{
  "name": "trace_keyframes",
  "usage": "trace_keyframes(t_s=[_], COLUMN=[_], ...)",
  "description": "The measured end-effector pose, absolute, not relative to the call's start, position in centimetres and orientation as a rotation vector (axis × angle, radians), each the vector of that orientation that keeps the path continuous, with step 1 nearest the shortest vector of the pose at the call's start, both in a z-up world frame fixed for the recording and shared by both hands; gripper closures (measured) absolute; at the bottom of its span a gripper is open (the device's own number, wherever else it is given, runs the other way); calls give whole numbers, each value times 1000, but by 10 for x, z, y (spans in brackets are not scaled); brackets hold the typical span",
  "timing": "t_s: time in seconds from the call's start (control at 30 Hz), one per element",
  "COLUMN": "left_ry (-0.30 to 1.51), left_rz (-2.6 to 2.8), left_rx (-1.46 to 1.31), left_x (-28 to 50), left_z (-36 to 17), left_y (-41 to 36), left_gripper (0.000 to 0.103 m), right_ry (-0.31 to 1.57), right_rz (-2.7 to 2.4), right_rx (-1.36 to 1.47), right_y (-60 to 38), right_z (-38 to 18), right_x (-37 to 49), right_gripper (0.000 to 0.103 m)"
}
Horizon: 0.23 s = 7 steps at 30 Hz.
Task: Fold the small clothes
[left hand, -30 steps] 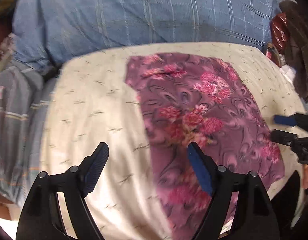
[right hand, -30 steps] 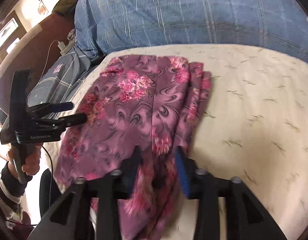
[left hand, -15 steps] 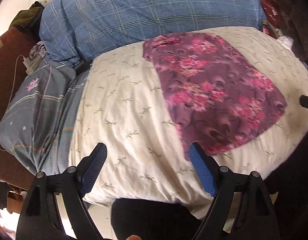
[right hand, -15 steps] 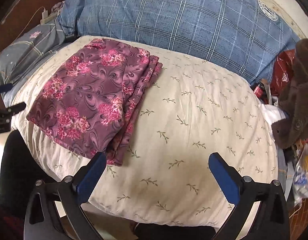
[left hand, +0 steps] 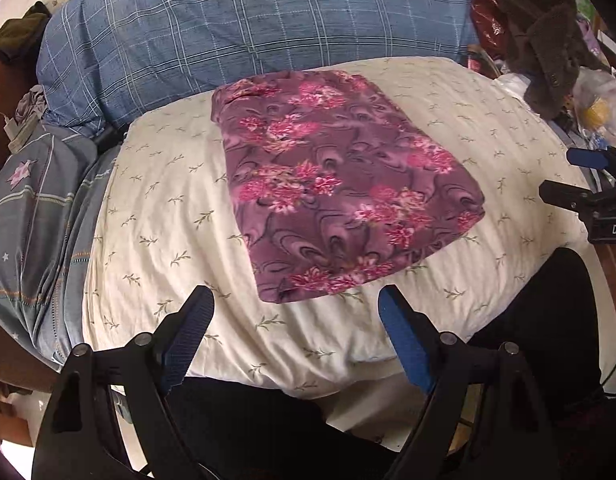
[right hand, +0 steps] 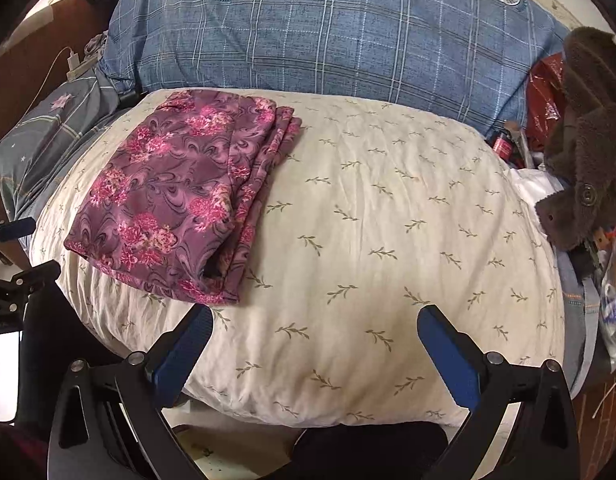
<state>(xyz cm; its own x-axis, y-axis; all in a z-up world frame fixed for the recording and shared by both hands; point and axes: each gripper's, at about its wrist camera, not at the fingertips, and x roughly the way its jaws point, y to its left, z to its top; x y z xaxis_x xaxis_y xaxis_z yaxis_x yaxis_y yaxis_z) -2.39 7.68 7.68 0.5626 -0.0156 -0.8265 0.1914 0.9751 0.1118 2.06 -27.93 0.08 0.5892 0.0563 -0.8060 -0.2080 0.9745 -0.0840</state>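
Both hand-held grippers agape, off folded garment (left hand: 340, 184), long axis near-to-far.

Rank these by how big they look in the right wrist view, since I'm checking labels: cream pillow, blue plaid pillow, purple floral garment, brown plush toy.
1. cream pillow
2. blue plaid pillow
3. purple floral garment
4. brown plush toy, partly cut off

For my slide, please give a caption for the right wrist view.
Folded floral garment lies on cream pillow; open right gripper hovers empty.
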Motion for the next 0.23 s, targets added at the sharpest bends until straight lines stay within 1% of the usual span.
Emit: trace_keyframes(t_s=[0.23], left_ry=[883], left_rz=[-171], left_rx=[193], left_x=[-35], left_z=[103], left_y=[54], left_gripper=[18], right_ry=[923], right_rz=[135], right_rx=[-158], right_y=[-288], right_z=[4], right_x=[22], right_gripper=[0])
